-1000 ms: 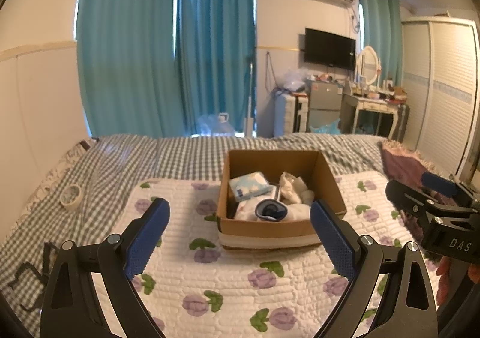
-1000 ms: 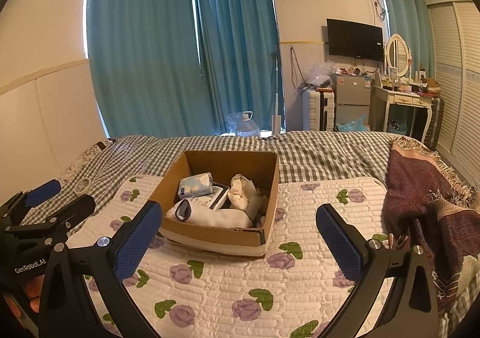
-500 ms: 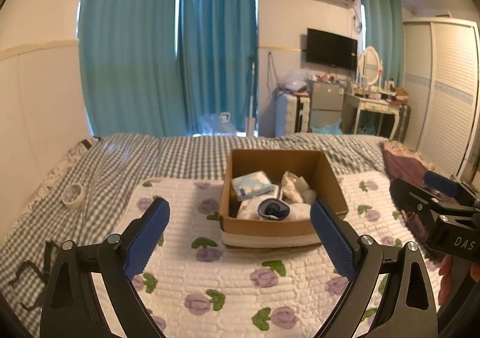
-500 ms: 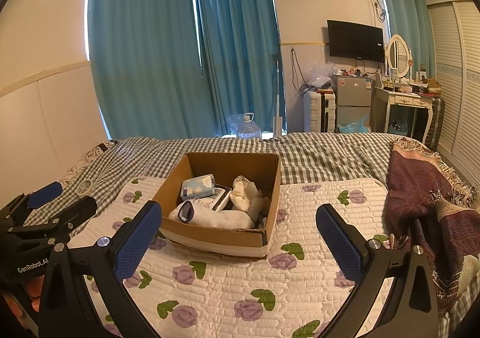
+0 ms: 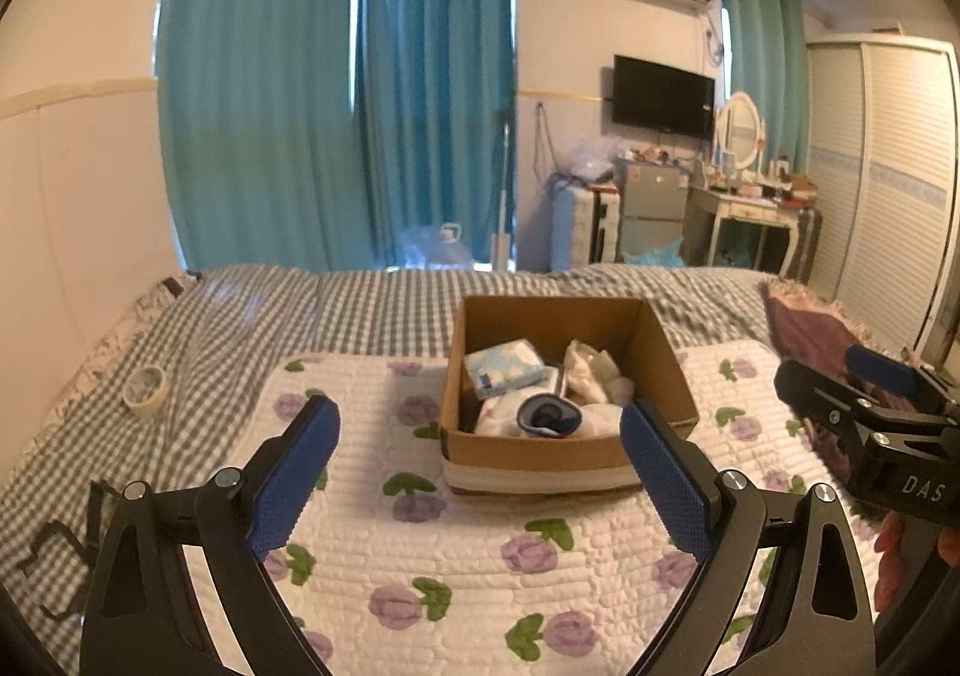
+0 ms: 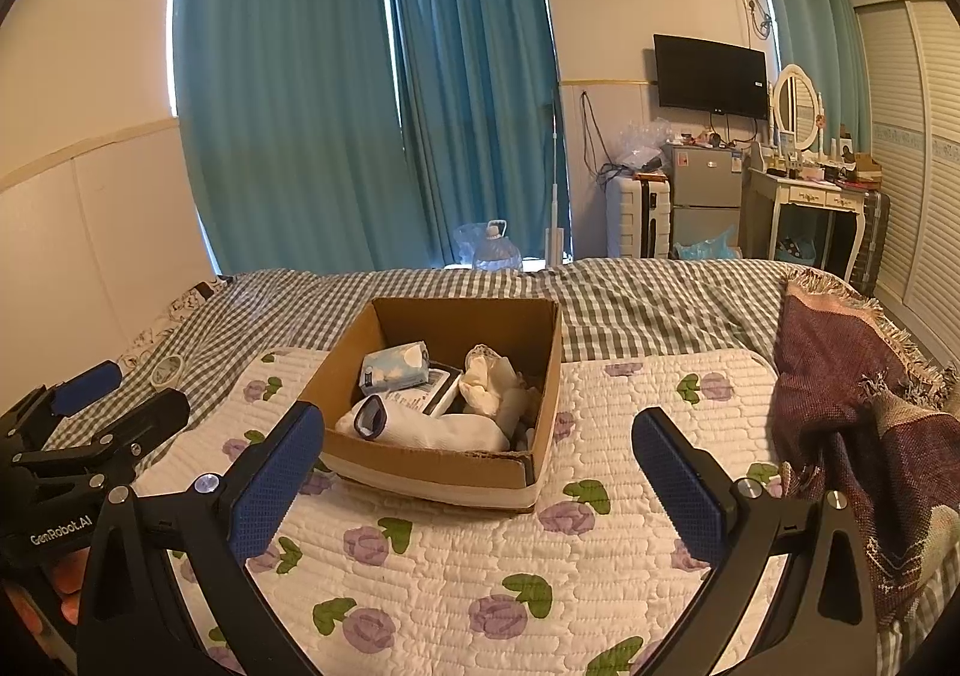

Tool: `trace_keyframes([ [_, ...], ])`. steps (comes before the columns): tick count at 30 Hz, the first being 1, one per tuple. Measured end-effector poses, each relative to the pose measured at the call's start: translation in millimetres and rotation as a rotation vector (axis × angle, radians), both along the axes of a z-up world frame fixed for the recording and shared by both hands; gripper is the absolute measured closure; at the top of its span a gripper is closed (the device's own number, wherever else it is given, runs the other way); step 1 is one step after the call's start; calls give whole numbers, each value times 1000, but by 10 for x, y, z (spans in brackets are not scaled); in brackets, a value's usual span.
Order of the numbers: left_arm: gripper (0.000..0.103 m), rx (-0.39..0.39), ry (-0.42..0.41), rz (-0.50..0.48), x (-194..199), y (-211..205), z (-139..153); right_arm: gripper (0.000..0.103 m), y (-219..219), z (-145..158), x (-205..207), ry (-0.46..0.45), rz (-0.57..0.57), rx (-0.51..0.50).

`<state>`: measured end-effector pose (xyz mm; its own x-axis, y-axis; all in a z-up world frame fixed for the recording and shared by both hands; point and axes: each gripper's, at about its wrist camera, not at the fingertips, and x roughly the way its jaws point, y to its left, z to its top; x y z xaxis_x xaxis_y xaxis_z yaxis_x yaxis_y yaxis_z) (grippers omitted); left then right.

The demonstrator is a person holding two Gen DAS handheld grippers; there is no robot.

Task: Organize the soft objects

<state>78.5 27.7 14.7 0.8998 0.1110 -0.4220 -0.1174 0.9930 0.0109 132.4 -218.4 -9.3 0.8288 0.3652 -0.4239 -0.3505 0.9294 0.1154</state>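
Both your tongs are spread wide and hold nothing: left gripper [image 5: 480, 451] and right gripper [image 6: 477, 460] hang above the near part of the floral quilted pad [image 6: 456, 568], each aimed at the cardboard box [image 6: 438, 472], probably so the cameras frame it.

The soft things sit inside the box. A white sock with a dark blue cuff [image 6: 420, 427] lies along the near wall, a light blue tissue pack [image 6: 393, 364] is at far left, a crumpled cream cloth [image 6: 489, 376] at far right, and a flat white-and-black item [image 6: 429, 391] sits under them; can't tell what it is. The items are piled loosely, not folded.

A fringed maroon blanket [image 6: 852, 394] is bunched at the right edge of the bed, outside the box. A tape roll [image 5: 144, 385] lies far left on the checked bedsheet [image 5: 252, 328].

This fits either soft items already gathered into the box, or a full box waiting to be sorted out.
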Motion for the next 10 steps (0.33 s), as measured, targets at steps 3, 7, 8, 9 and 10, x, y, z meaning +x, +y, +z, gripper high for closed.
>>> trace_keyframes([
  [3, 7, -1, 0, -1, -13, -14, -11, 0, 5, -5, 3, 1, 0, -1],
  [7, 7, 7, -8, 4, -21, -37, -14, 0, 11, -19, 5, 2, 0, -1],
  [8, 7, 10, -9, 4, -24, -42, -14, 0, 11, -19, 6, 3, 1, -1],
  [9, 7, 12, -9, 4, -26, -50, -14, 0, 12, -21, 5, 3, 1, -2],
  [10, 7, 11, -8, 3, -27, -59, -15, 0, 12, -19, 4, 2, 0, -2],
])
